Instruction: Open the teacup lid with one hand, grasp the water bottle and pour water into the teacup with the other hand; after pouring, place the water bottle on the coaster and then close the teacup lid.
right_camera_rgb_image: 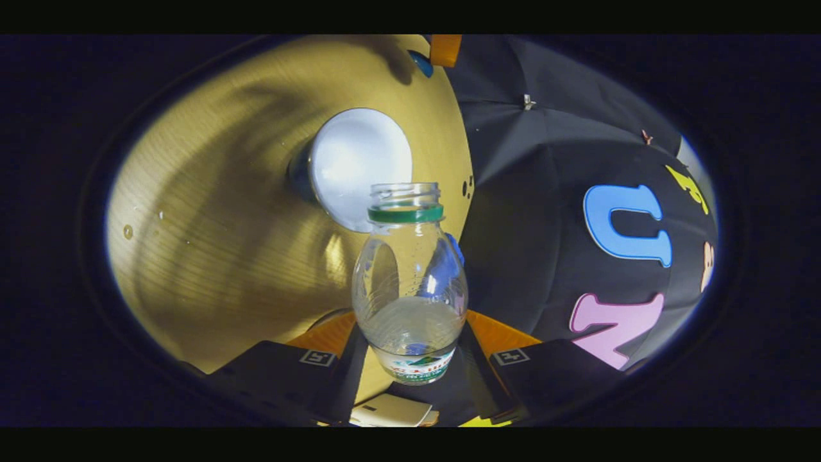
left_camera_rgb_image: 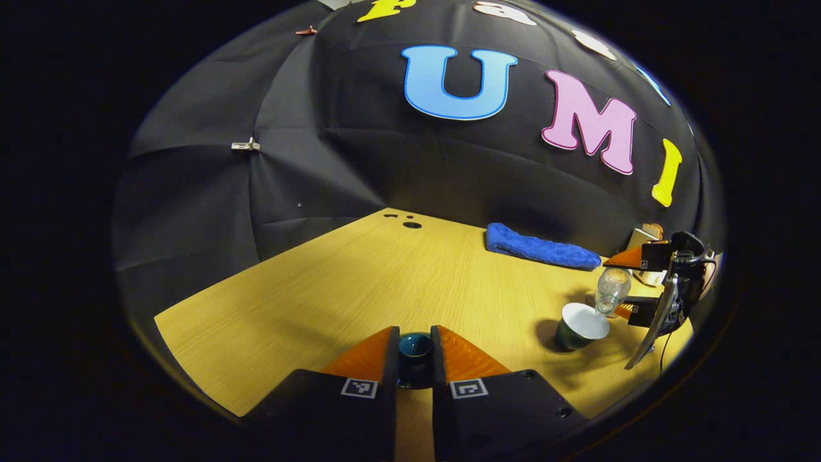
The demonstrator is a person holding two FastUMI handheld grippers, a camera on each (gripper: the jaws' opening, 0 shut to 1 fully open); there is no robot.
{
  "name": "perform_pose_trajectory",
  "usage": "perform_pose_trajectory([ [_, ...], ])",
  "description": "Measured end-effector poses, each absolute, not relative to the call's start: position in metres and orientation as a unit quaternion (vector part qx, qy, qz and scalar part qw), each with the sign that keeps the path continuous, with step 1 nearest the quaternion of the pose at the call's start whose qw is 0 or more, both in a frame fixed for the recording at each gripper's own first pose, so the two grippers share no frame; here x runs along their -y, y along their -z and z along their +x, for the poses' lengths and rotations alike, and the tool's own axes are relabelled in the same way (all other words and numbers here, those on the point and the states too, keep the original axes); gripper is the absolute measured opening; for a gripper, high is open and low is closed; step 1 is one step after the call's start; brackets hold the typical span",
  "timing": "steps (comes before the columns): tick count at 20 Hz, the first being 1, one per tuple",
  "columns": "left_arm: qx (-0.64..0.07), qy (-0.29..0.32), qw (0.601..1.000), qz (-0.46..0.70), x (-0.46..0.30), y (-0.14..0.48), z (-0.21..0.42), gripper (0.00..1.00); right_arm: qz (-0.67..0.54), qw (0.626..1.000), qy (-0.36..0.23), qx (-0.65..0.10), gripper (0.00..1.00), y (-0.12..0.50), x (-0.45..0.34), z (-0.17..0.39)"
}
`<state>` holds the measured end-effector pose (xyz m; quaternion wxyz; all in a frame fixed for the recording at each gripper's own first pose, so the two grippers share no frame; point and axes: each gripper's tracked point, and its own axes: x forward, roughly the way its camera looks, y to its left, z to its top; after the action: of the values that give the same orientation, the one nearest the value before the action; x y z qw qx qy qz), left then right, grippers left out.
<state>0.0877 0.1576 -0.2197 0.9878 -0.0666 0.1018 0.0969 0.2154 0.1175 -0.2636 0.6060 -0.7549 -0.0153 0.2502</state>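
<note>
In the left gripper view my left gripper [left_camera_rgb_image: 415,333] is shut on the small dark teal teacup lid [left_camera_rgb_image: 415,346], held above the wooden table [left_camera_rgb_image: 359,282]. At the far right the dark teacup [left_camera_rgb_image: 580,324] with a white inside stands uncovered. My right gripper [left_camera_rgb_image: 625,287] holds the clear water bottle [left_camera_rgb_image: 610,289] tilted, mouth down over the cup's rim. In the right gripper view the uncapped bottle [right_camera_rgb_image: 410,282], with a green neck ring and some water inside, sits between the fingers of the right gripper [right_camera_rgb_image: 410,333]. Its mouth points at the teacup [right_camera_rgb_image: 359,167]. The lid [right_camera_rgb_image: 421,62] shows at the top.
A rolled blue towel [left_camera_rgb_image: 539,249] lies at the back of the table against the black cloth wall. A pale object [left_camera_rgb_image: 644,239] stands behind the right gripper. Small holes [left_camera_rgb_image: 410,224] mark the far corner of the table. A flat white thing [right_camera_rgb_image: 391,410] lies below the bottle.
</note>
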Motion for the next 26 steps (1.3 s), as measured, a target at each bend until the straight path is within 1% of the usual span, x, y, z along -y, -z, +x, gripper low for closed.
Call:
perform_pose_trajectory([
  [5, -0.104, -0.096, 0.988, -0.065, -0.161, 0.223, 0.087, 0.27, -0.761, 0.598, -0.25, 0.012, 0.73, 0.262, -0.117, 0.222],
  [6, -0.105, -0.096, 0.988, -0.065, -0.161, 0.224, 0.087, 0.23, -0.764, 0.595, -0.25, 0.016, 0.73, 0.261, -0.119, 0.224],
  [7, -0.107, -0.097, 0.987, -0.067, -0.162, 0.225, 0.086, 0.27, -0.768, 0.59, -0.249, 0.022, 0.73, 0.259, -0.12, 0.224],
  [8, -0.109, -0.098, 0.987, -0.07, -0.164, 0.226, 0.086, 0.27, -0.771, 0.585, -0.251, 0.025, 0.73, 0.26, -0.121, 0.225],
  [9, -0.109, -0.099, 0.986, -0.072, -0.163, 0.226, 0.087, 0.23, -0.774, 0.581, -0.252, 0.025, 0.73, 0.26, -0.121, 0.225],
  [10, -0.108, -0.1, 0.986, -0.074, -0.165, 0.226, 0.086, 0.27, -0.776, 0.578, -0.253, 0.025, 0.73, 0.258, -0.119, 0.226],
  [14, -0.108, -0.104, 0.986, -0.077, -0.168, 0.229, 0.083, 0.26, -0.788, 0.557, -0.259, 0.037, 0.73, 0.254, -0.122, 0.228],
  [17, -0.111, -0.107, 0.985, -0.081, -0.17, 0.23, 0.081, 0.27, -0.793, 0.551, -0.258, 0.039, 0.73, 0.252, -0.122, 0.231],
  [18, -0.11, -0.108, 0.984, -0.083, -0.17, 0.23, 0.08, 0.23, -0.793, 0.55, -0.259, 0.039, 0.73, 0.252, -0.124, 0.233],
  [19, -0.11, -0.109, 0.984, -0.084, -0.17, 0.23, 0.08, 0.27, -0.794, 0.547, -0.26, 0.041, 0.73, 0.251, -0.125, 0.232],
  [20, -0.11, -0.108, 0.984, -0.084, -0.169, 0.23, 0.081, 0.27, -0.796, 0.544, -0.26, 0.043, 0.73, 0.251, -0.125, 0.232],
  [21, -0.11, -0.108, 0.985, -0.083, -0.169, 0.23, 0.081, 0.23, -0.798, 0.542, -0.261, 0.044, 0.73, 0.25, -0.125, 0.231],
  [24, -0.11, -0.107, 0.985, -0.08, -0.168, 0.231, 0.081, 0.23, -0.798, 0.54, -0.262, 0.05, 0.73, 0.247, -0.129, 0.23],
  [25, -0.11, -0.107, 0.985, -0.081, -0.168, 0.23, 0.081, 0.27, -0.799, 0.539, -0.263, 0.05, 0.73, 0.245, -0.131, 0.231],
  [26, -0.11, -0.106, 0.985, -0.083, -0.167, 0.231, 0.081, 0.23, -0.8, 0.537, -0.263, 0.049, 0.73, 0.247, -0.13, 0.231],
])
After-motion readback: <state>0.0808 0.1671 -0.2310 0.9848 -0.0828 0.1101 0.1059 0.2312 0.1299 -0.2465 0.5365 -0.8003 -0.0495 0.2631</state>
